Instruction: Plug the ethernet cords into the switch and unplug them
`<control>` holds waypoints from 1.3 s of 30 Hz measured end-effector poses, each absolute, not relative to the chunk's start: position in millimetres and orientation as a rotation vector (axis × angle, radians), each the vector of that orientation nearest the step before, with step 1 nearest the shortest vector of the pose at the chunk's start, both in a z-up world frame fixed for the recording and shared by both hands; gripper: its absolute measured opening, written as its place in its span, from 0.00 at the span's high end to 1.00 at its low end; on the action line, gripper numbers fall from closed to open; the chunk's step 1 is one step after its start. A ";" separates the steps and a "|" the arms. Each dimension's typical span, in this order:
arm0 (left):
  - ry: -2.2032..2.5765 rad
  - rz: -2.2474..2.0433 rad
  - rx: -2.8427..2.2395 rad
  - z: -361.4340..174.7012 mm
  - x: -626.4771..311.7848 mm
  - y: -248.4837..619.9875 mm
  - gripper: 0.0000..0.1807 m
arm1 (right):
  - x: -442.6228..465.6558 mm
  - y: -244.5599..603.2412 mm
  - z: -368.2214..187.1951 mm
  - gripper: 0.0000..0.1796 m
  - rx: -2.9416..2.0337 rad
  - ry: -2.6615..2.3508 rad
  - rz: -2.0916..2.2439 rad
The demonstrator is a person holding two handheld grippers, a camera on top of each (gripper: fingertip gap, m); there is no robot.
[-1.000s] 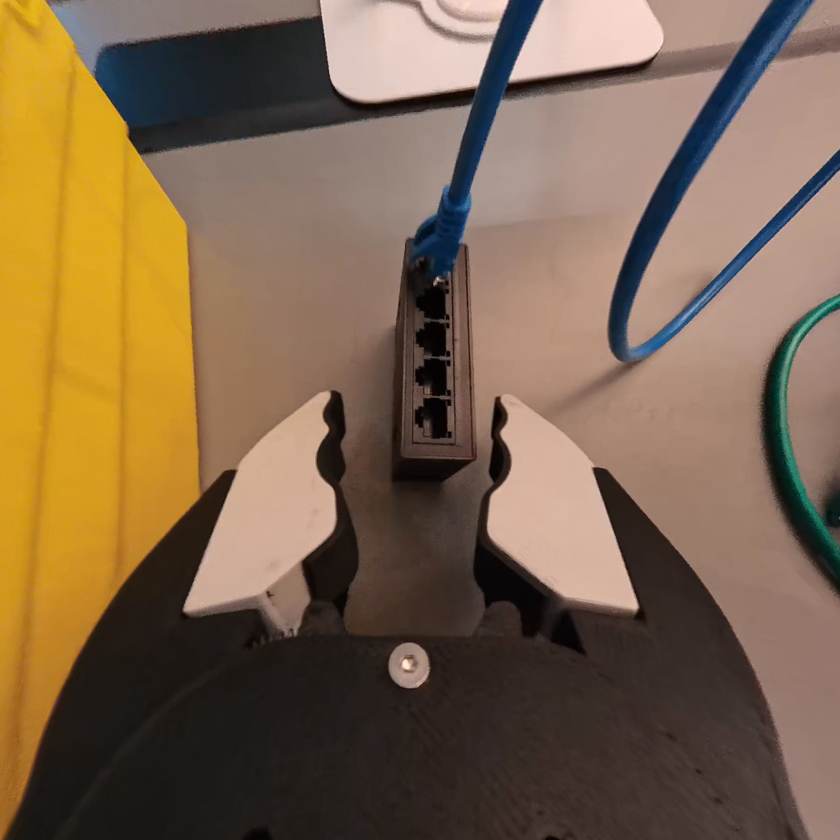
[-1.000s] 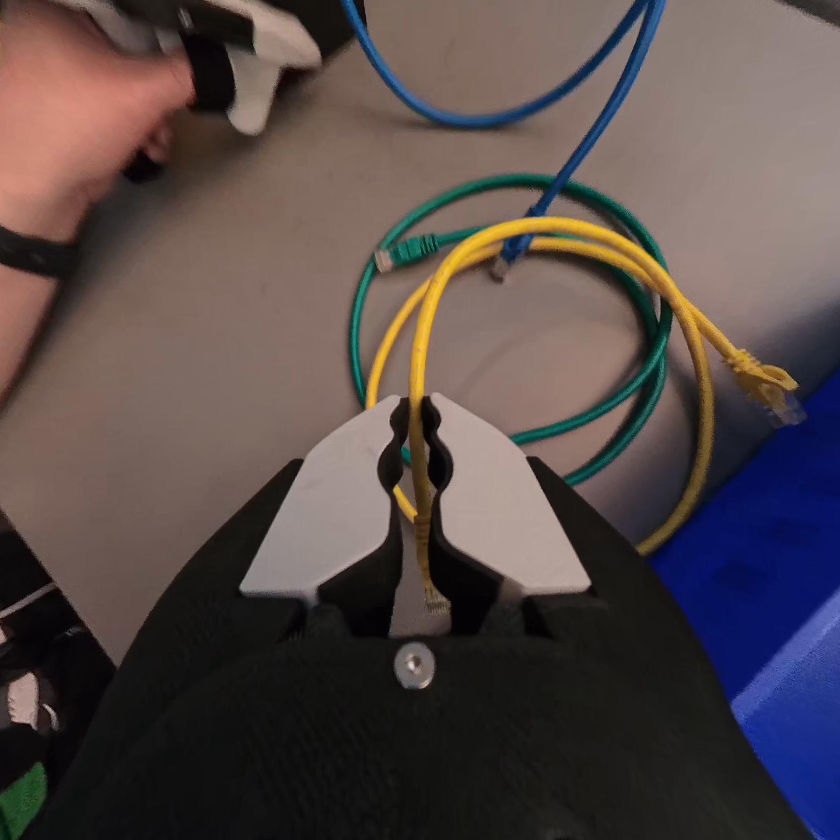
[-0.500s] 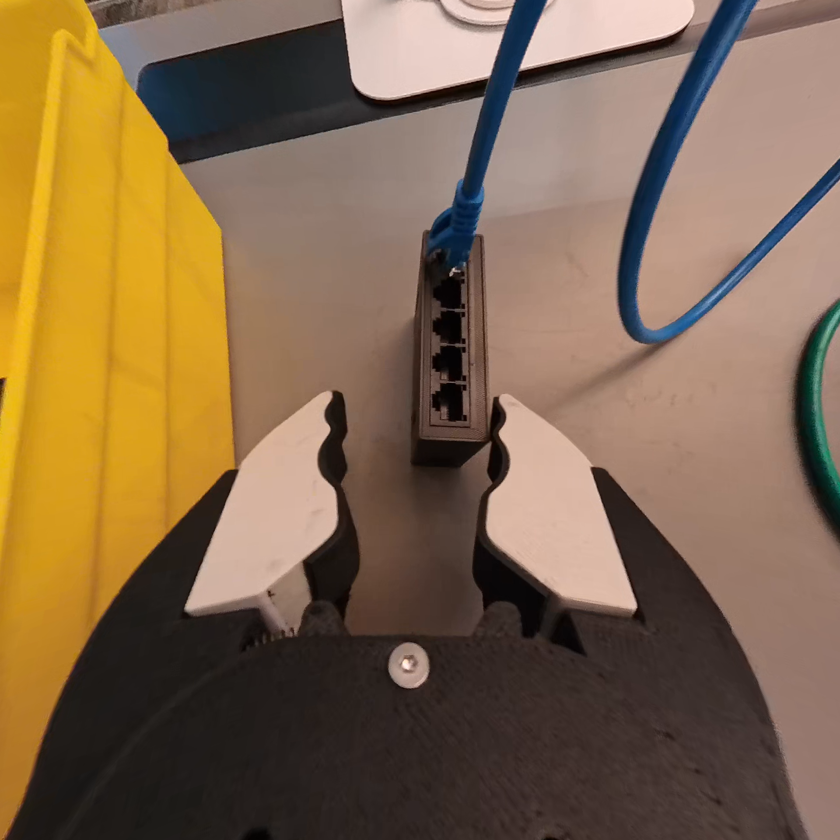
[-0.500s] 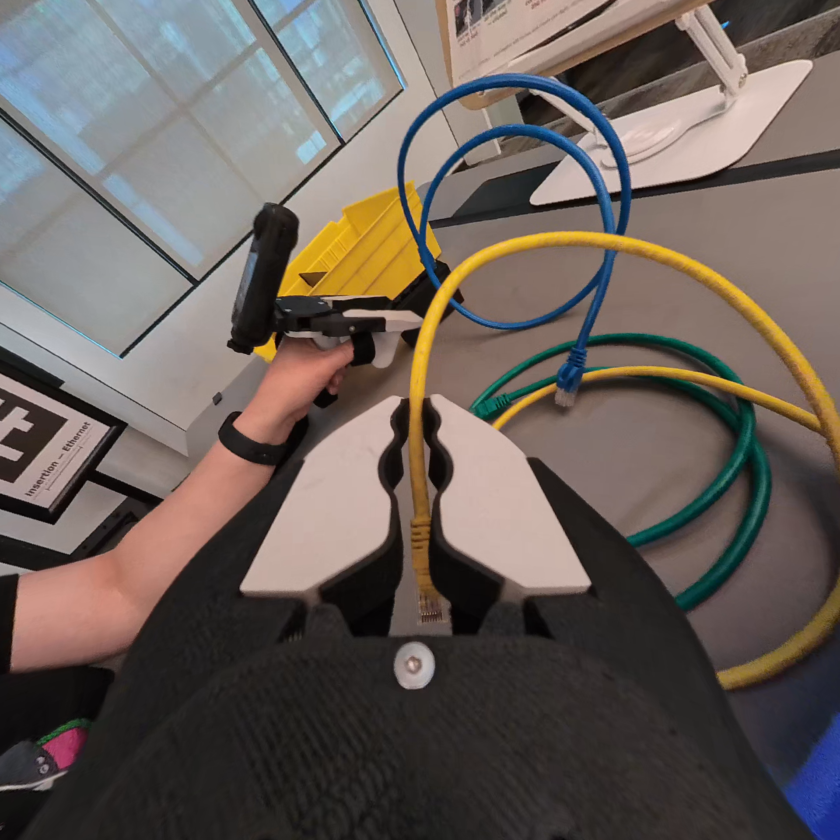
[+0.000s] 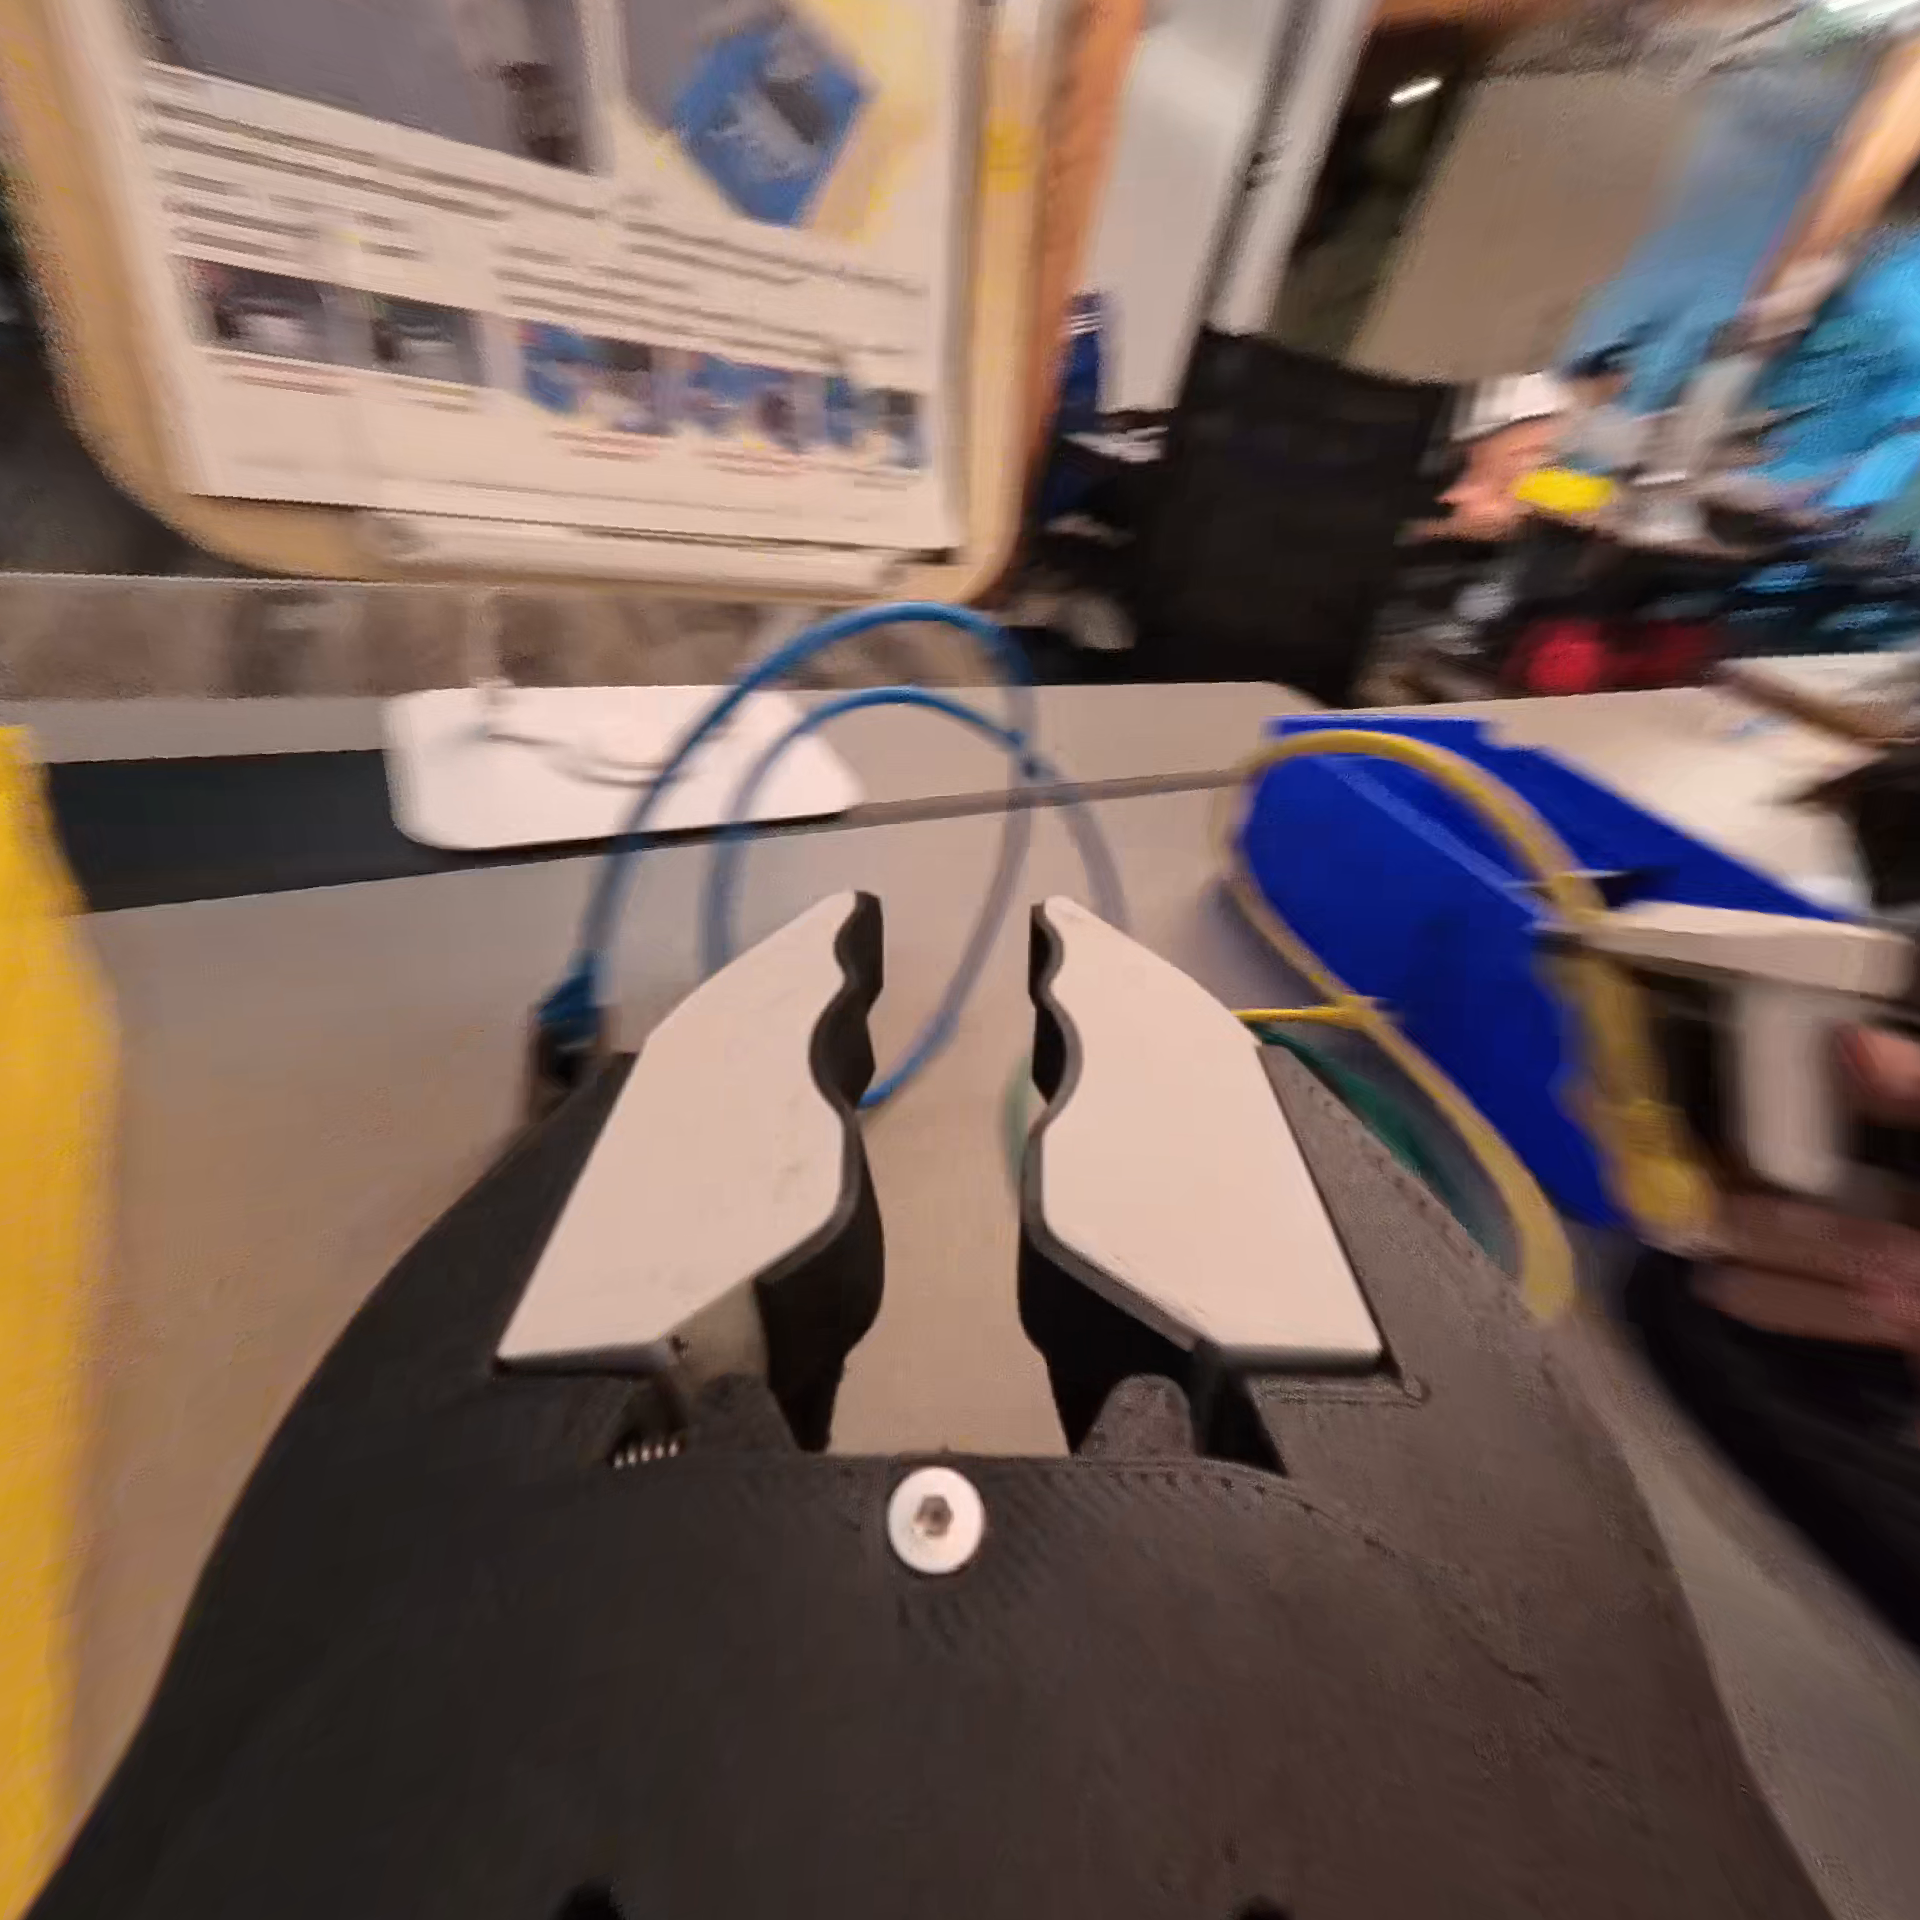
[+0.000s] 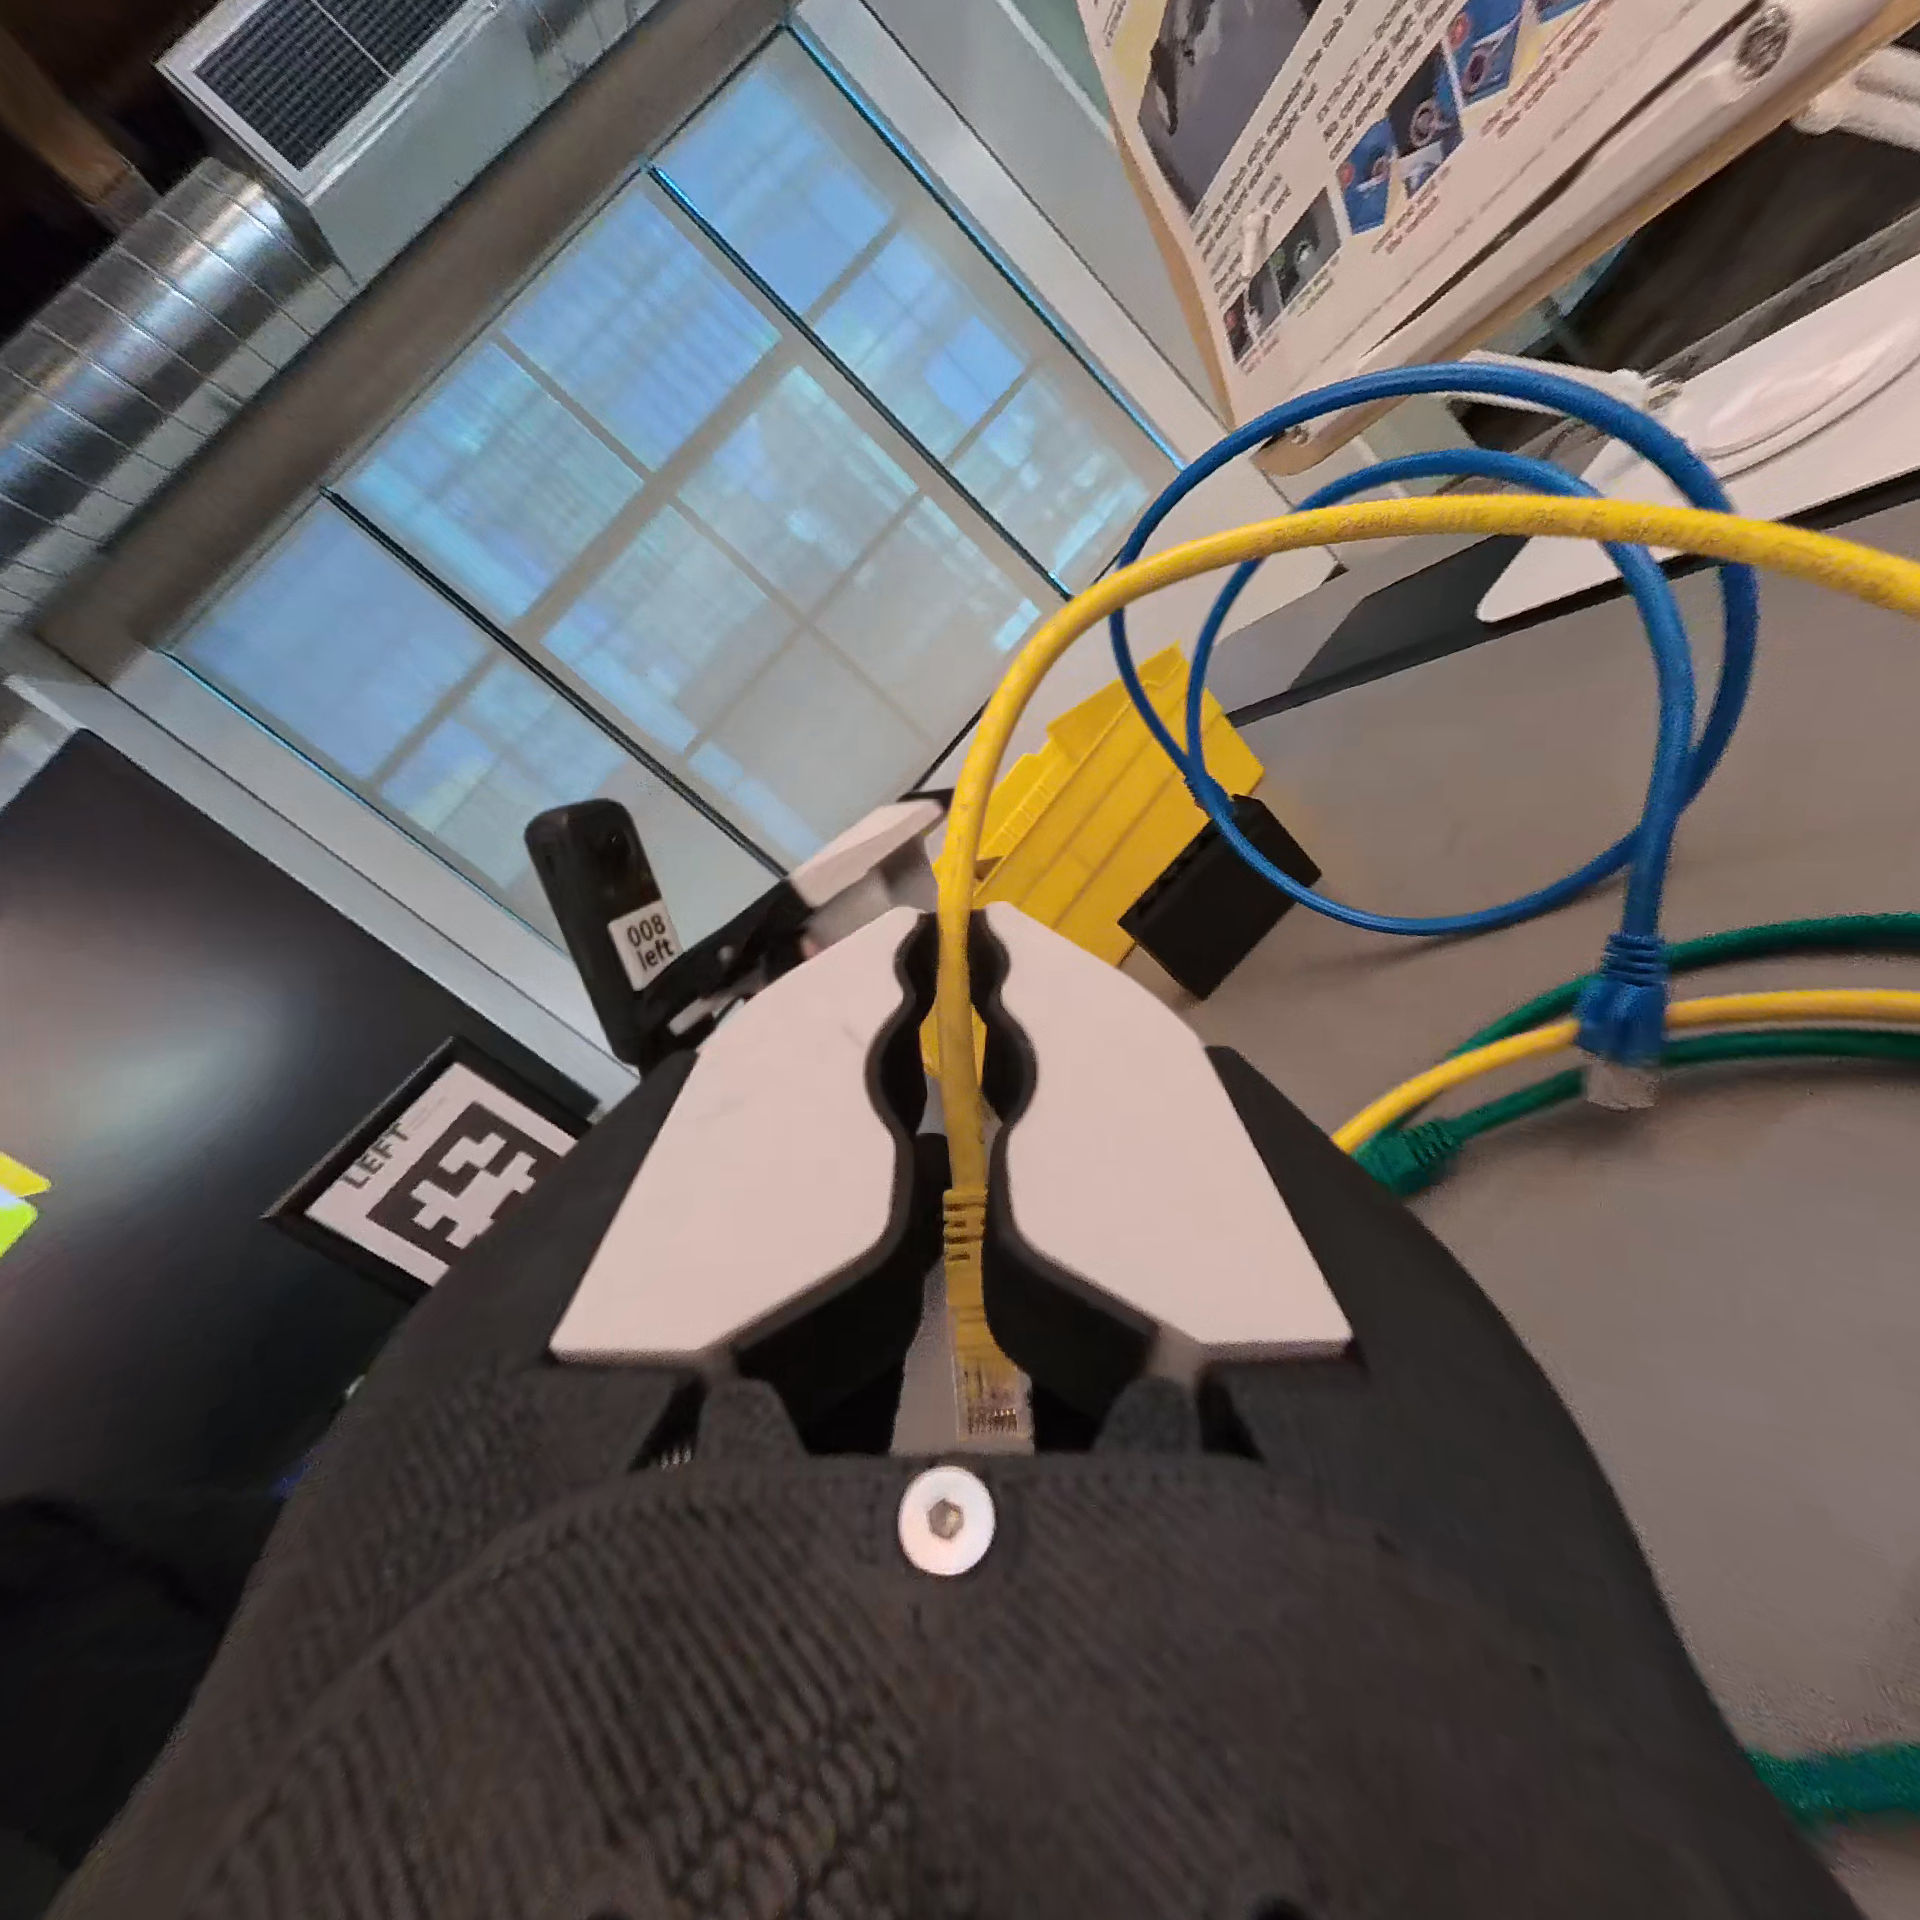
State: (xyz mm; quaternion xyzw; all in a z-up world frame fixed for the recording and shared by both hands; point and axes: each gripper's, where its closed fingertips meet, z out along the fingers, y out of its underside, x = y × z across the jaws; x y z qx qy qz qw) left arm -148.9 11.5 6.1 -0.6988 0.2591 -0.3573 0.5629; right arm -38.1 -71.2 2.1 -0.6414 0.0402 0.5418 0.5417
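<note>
Right claw (image 6: 954,935) clamps yellow cord (image 6: 961,1091); left claw (image 5: 954,914) agape, empty.

Workroom with a grey table and a big window

A gridded window (image 6: 665,540) fills the upper left of the right wrist view, showing pale blue daylight; above it, at the top left, run a ribbed metal duct (image 6: 135,312) and a vent grille (image 6: 301,78). A dark wall (image 6: 156,1039) lies below the window. The grey table (image 6: 1662,1351) takes the right side. In the left wrist view the background is blurred; a poster board (image 5: 540,291) stands at upper left.
</note>
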 end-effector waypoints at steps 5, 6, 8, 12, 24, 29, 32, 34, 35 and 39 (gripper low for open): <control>0.839 -1.307 -1.670 -10.2 -94.9 -50.6 0.82 | -56.9 -60.5 15.0 0.96 -1.491 0.062 1.364; 0.860 -1.400 -1.674 -13.4 -86.6 -60.1 0.81 | -60.4 -59.5 17.4 0.96 -1.483 0.056 1.379; 0.908 -1.549 -1.672 -18.0 -73.9 -76.6 0.80 | -65.8 -58.0 20.3 0.96 -1.473 0.045 1.393; 1.006 -1.625 -1.638 -25.6 -62.2 -95.6 0.79 | -68.4 -56.3 20.3 0.96 -1.467 0.052 1.391; 1.171 -1.798 -1.591 -34.2 -54.2 -125.8 0.93 | -56.1 -66.7 23.9 0.96 -1.398 0.086 1.401; 1.153 -1.767 -1.559 -19.1 -73.9 -109.7 0.94 | -37.9 -80.0 24.2 0.96 -1.388 0.051 1.410; 1.245 -1.726 -1.548 -19.0 -82.2 -112.2 0.94 | -43.1 -91.9 20.5 0.96 -1.422 -0.063 1.427; 1.286 -1.703 -1.533 -17.7 -85.8 -114.4 0.94 | -46.9 -97.7 18.2 0.96 -1.438 -0.124 1.435; 1.295 -1.704 -1.531 -16.7 -87.5 -115.2 0.94 | -50.4 -100.6 16.9 0.96 -1.448 -0.159 1.446; 1.318 -1.738 -1.535 -15.0 -93.1 -116.6 0.94 | -78.3 -111.1 8.4 0.90 -1.517 -0.347 1.444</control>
